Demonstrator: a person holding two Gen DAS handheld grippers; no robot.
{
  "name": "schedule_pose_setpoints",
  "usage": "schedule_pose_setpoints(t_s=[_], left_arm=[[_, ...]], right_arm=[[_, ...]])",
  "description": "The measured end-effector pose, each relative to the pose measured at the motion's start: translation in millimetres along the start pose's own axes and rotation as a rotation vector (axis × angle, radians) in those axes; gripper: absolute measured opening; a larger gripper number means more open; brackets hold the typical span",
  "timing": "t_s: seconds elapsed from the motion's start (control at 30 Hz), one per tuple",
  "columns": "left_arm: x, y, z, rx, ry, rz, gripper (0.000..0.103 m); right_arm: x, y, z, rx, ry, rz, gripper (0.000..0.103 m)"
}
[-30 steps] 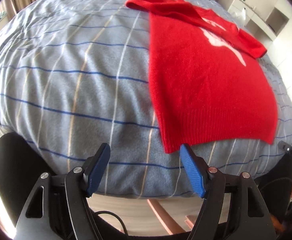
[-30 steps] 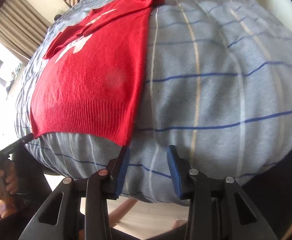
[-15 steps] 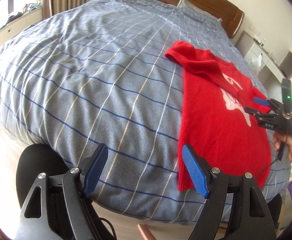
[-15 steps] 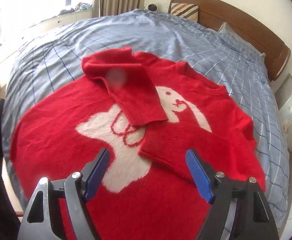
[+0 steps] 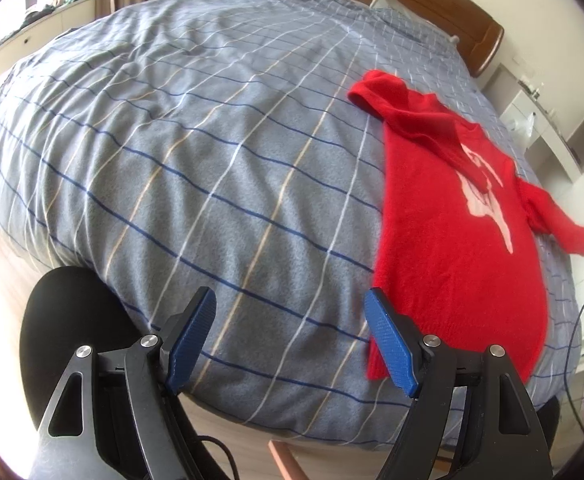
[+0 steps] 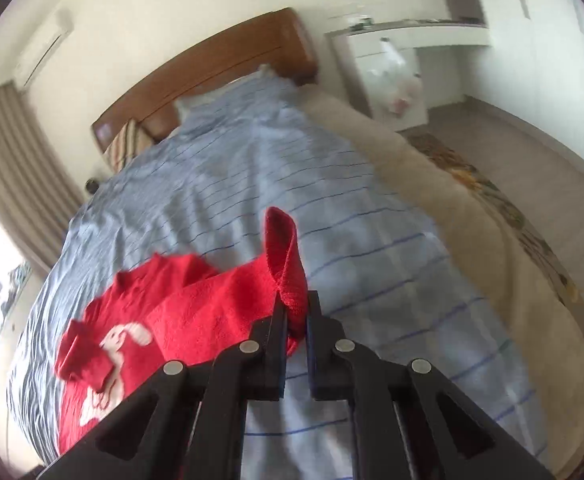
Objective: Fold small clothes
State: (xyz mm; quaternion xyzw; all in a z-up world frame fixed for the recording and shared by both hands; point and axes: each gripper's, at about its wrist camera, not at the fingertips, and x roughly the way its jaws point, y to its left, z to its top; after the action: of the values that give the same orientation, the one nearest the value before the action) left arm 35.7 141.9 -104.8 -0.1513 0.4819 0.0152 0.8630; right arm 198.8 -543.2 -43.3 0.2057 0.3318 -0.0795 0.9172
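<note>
**A:** What are your tongs doing right now?

**B:** My right tongs [image 6: 295,312] have just closed and are pinching the cuff of one sleeve [image 6: 286,264] of the red sweater [image 5: 451,240]. The cuff stands up in a loop above the pads, and the sleeve runs from there back to the body of the sweater. My left tongs [image 5: 292,344] are spread wide with nothing between the pads, hovering over the bedspread [image 5: 172,140] just beside the sweater's hem.

**A:** Why hold it by the cuff?

**B:** As I judge it, the cuff is the far end of the sleeve, so gripping there lets me carry the whole sleeve across the chest in one sweep and lay it flat. The left tongs sit open near the hem, I think, so they are ready to pin or lift that corner next.

**A:** Where is the sweater?

**B:** It lies face up on the bed, toward the side of it nearest the white cabinet [image 6: 391,80], collar toward the wooden headboard [image 6: 212,68]. The white rabbit motif [image 6: 120,340] shows on its chest.

**A:** How many of each thing?

**B:** One sweater, two sleeves, one of them in my grip, the other folded over the chest. Two tongs. No other clothes on the bedspread that I can see.
</note>
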Motion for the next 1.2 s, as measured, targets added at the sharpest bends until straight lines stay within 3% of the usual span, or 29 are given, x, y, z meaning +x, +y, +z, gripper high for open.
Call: schedule_pose_setpoints(t_s=[0.17, 0.37, 0.47, 0.57, 0.63, 0.8, 0.87, 1.0, 1.1, 1.13, 1.2], left_arm=[[6, -27, -8, 0.072, 0.032, -0.006, 0.079], [1, -34, -9, 0.094, 0.029, 0.004, 0.079], [-1, -32, -8, 0.089, 0.023, 0.013, 0.079], [0, -31, -8, 0.081, 0.026, 0.019, 0.079], [2, -32, -9, 0.083, 0.032, 0.022, 0.079], [6, -34, -12, 0.102, 0.034, 0.048, 0.079], [10, -34, -12, 0.105, 0.043, 0.055, 0.079], [8, -35, -7, 0.133, 0.026, 0.071, 0.079], [3, -44, 6, 0.208, -0.006, 0.101, 0.079], [0, -48, 12, 0.241, -0.023, 0.106, 0.079], [-9, -60, 27, 0.313, -0.074, 0.112, 0.079]], right_arm=[[-3, -99, -23, 0.250, 0.053, -0.060, 0.007], [6, -145, -57, 0.461, 0.041, 0.062, 0.013], [3, -151, -61, 0.509, 0.003, 0.129, 0.028], [3, -149, -59, 0.521, -0.008, 0.145, 0.030], [3, -147, -59, 0.521, 0.002, 0.109, 0.005], [4, -155, -67, 0.511, 0.079, -0.080, 0.002], [12, -158, -73, 0.485, 0.107, -0.118, 0.002], [15, -154, -74, 0.436, 0.116, -0.155, 0.001], [13, -153, -71, 0.408, 0.128, -0.167, 0.004], [11, -152, -71, 0.388, 0.133, -0.175, 0.006], [3, -143, -68, 0.332, 0.132, -0.205, 0.024]])
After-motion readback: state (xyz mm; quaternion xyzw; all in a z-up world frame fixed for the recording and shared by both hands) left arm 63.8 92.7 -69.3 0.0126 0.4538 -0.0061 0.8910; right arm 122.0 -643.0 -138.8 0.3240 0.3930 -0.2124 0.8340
